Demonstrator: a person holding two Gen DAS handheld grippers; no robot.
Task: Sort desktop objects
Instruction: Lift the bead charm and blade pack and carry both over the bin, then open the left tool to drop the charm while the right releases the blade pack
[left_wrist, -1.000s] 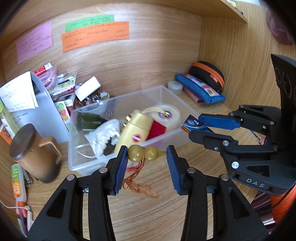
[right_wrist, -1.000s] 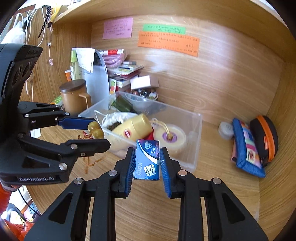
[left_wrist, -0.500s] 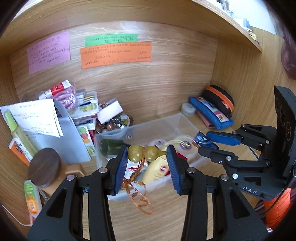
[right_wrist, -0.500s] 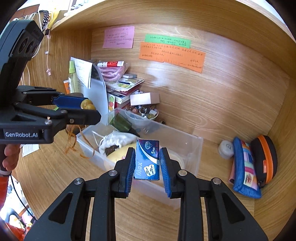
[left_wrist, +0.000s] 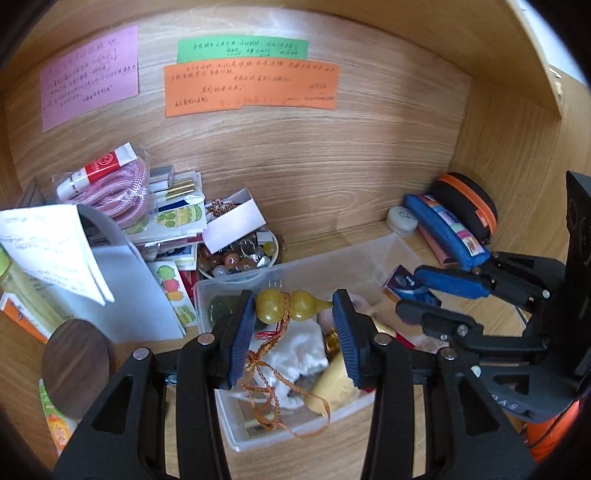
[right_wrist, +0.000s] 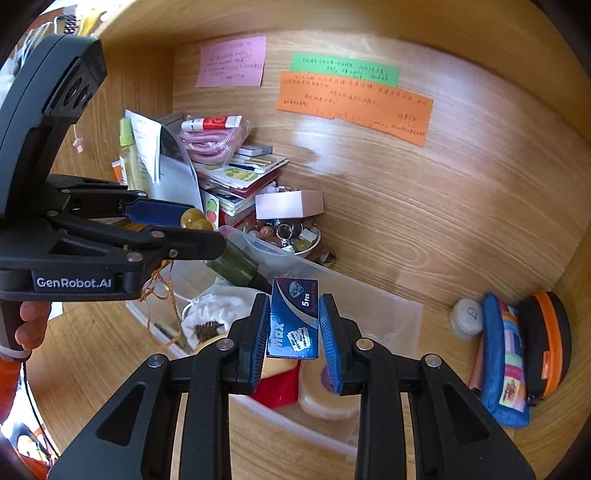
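Observation:
My left gripper (left_wrist: 293, 319) is shut on a small yellow-green gourd charm (left_wrist: 291, 305) with an orange tassel cord (left_wrist: 273, 384) hanging down; it hangs above the clear plastic bin (left_wrist: 314, 264). My right gripper (right_wrist: 293, 325) is shut on a blue "Max" box (right_wrist: 293, 319) held above the same bin (right_wrist: 388, 314). The bin holds a white pouch (left_wrist: 299, 350), a gold bottle (left_wrist: 332, 384), a green bottle (right_wrist: 236, 267) and a tape roll (right_wrist: 321, 395). The right gripper (left_wrist: 421, 291) shows in the left wrist view, the left gripper (right_wrist: 199, 221) in the right wrist view.
A bowl of beads and rings (left_wrist: 240, 258) and a white box (left_wrist: 234, 225) stand behind the bin. Stacked booklets, pink cord (left_wrist: 114, 188) and a file holder with papers (left_wrist: 55, 251) are at the left. A brown mug (left_wrist: 75, 373) is front left. Pouches (right_wrist: 506, 362) and a white jar (right_wrist: 467, 317) are at the right.
Both grippers rose and moved forward over the bin, each keeping its object. The gourd went from in front of the bin's near wall to above its contents.

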